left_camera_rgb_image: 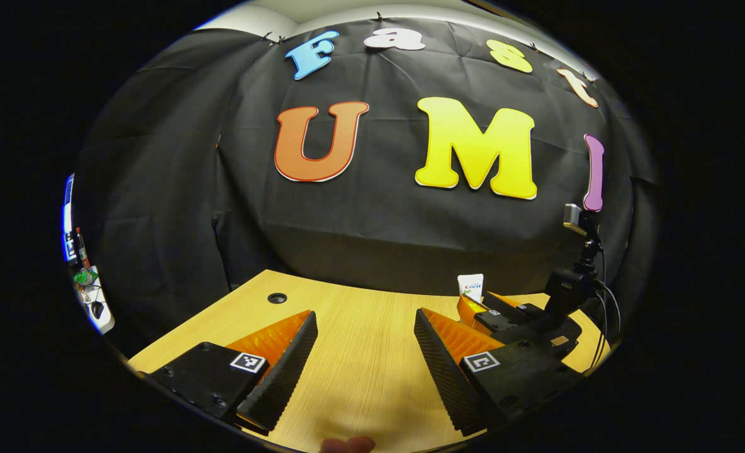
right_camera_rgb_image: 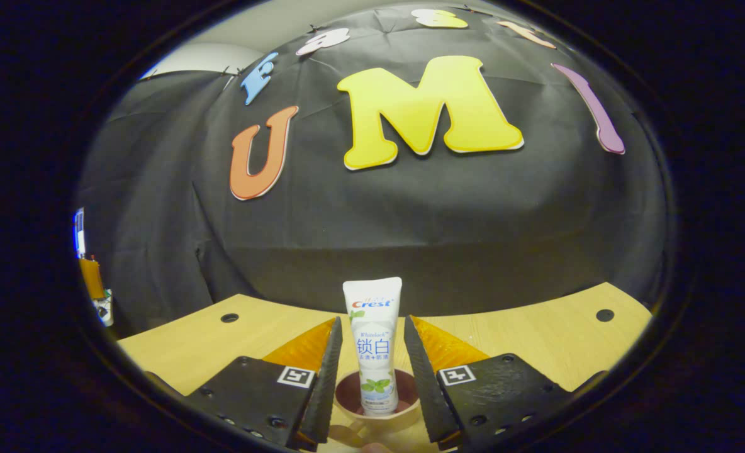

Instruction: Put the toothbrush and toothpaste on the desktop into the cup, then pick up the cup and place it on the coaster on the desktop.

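Observation:
In the right gripper view a white toothpaste tube [right_camera_rgb_image: 372, 333] stands upright between the fingers of my right gripper [right_camera_rgb_image: 372, 327]. Both fingers lie close against its sides. Its lower end sits inside a beige cup [right_camera_rgb_image: 382, 423] that rests on the wooden desk directly below. In the left gripper view the same tube's top [left_camera_rgb_image: 471, 286] pokes up above the right gripper [left_camera_rgb_image: 482, 308] at the right. My left gripper [left_camera_rgb_image: 365, 327] hovers low over the desk, open wide, with nothing between its fingers.
The wooden desk [left_camera_rgb_image: 360, 352] ends at the black cloth wall behind. Small round holes mark the desk top [left_camera_rgb_image: 277, 297] [right_camera_rgb_image: 229, 318] [right_camera_rgb_image: 604, 314]. A camera on a black mount [left_camera_rgb_image: 577, 220] rises over the right gripper. A person's fingertip [left_camera_rgb_image: 347, 445] shows at the bottom edge.

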Demonstrator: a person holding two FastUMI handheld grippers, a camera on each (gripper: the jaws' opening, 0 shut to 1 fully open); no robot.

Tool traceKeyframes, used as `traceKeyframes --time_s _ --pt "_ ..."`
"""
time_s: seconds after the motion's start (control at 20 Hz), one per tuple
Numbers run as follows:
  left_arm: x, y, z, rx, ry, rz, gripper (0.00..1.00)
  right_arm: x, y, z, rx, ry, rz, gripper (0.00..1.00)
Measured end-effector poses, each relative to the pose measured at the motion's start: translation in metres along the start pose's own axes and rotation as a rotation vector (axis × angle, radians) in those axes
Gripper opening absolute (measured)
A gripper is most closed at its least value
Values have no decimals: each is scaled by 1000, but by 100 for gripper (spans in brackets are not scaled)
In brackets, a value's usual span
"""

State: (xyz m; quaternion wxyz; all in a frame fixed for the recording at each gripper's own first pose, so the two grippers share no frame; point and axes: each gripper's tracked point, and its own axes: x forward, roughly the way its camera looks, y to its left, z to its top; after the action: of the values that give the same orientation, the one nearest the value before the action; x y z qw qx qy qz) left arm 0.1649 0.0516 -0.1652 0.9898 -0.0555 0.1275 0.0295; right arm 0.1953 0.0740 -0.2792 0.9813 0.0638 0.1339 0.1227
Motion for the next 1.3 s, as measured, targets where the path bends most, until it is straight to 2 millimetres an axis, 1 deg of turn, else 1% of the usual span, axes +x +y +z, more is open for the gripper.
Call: traceKeyframes --time_s 0.05,0.15,0.2,0.25,0.3,0.35,0.45,0.55,0.6,0.7,0.8,0.85,1.0,1.05,1.1,1.15,1.2,1.3 --pt "-1 -2 1 -1 -3 -4 98 -5 0 6 0 -7 -1 65" --pt "-4 -9 4 0 -11 -20 98 -17 -4 19 -7 -15 -11 76" --pt "-5 -15 8 -3 -18 -32 98 -27 -6 28 -6 -18 -15 81" --pt "-7 -22 9 -10 -23 -52 98 -38 -10 37 -7 -20 -22 84" --pt "-7 -28 8 -17 -18 -68 98 -52 -15 45 -10 -17 -35 84" --pt "-7 -35 5 -19 -3 -81 97 -67 -22 54 -13 -15 -50 90" --pt "-7 -48 1 -22 18 -107 98 -100 -34 70 -24 -4 -79 96" --pt "-6 -64 4 -29 19 -143 98 -134 -47 80 -49 23 -114 95" --pt "-5 -73 2 -29 30 -160 98 -152 -50 83 -53 39 -114 95" --pt "2 -93 -6 -40 87 -197 98 -186 -61 92 -67 73 -125 96" --pt "13 -112 -21 -66 198 -228 98 -217 -76 103 -84 101 -141 95" --pt "18 -118 -30 -63 263 -224 98 -232 -83 110 -82 108 -147 96" --pt "35 -134 -62 -34 457 -251 98 -264 -107 125 -107 128 -169 96" --pt "38 -142 -76 -49 530 -276 100 -272 -114 131 -117 131 -172 96" --pt "41 -147 -90 -59 606 -285 100 -278 -121 136 -121 131 -177 93" --pt "44 -147 -105 -45 679 -284 98 -282 -128 141 -115 132 -179 93" --pt "52 -145 -117 -16 725 -274 98 -284 -133 144 -103 131 -185 96" --pt "62 -141 -138 39 794 -265 98 -286 -139 145 -82 136 -202 96"
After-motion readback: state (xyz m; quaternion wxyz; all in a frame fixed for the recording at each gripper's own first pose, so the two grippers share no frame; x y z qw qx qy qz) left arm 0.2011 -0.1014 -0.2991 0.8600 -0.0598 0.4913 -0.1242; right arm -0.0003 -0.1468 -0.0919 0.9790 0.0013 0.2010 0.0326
